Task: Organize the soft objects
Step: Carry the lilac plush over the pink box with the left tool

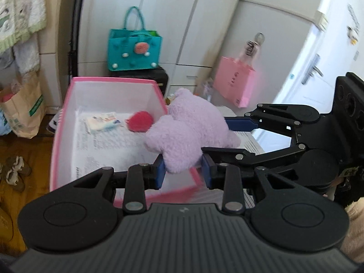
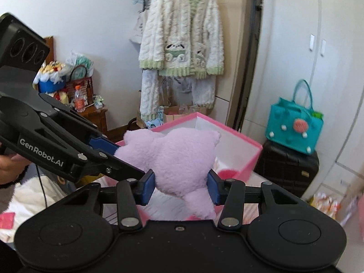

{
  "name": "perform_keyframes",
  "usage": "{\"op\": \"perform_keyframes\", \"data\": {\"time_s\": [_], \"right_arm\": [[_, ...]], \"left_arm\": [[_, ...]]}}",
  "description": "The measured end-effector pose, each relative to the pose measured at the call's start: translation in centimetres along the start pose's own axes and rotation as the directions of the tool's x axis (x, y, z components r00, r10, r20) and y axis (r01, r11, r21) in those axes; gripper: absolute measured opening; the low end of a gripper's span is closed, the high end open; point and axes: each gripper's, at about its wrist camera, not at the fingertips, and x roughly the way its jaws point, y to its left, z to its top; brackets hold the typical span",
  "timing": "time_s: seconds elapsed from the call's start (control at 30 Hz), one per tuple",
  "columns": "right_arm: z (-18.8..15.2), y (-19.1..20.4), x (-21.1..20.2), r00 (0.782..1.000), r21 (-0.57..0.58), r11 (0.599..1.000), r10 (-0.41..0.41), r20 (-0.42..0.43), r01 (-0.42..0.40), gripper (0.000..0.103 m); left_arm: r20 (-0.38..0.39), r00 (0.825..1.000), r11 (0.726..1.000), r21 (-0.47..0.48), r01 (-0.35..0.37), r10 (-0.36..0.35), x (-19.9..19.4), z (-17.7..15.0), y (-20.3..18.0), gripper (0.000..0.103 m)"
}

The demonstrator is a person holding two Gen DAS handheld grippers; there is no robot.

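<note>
A lilac plush toy [image 1: 186, 132] hangs above the near corner of a pink-rimmed storage box [image 1: 113, 80], pinched from two sides: the left tool [image 1: 183, 173] clamps one lobe, the right tool [image 2: 180, 187] another. Inside the box already lie a red plush ball [image 1: 139, 122] and a small white packet [image 1: 103, 121]. The lilac toy looks next to go in; whether other soft things remain cannot be told.
</note>
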Motion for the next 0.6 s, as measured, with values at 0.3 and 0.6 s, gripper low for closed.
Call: {"op": "perform_keyframes", "data": {"time_s": [0.3,0.6], "right_arm": [[2.2,-1.1,9.7,0.991,-0.153,0.986,0.049,-0.128,-0.068,0.052],[2.3,-3.7,15.5,0.960,-0.170,0.967,0.144,-0.240,-0.188,0.051]], "left_arm": [[-0.116,0.991,0.976,-0.198,-0.095,0.073,6.3,2.1,6.5,0.031],[-0.215,0.971,0.974,-0.174,-0.146,0.107,10.4,2.8,9.4,0.031]]}}
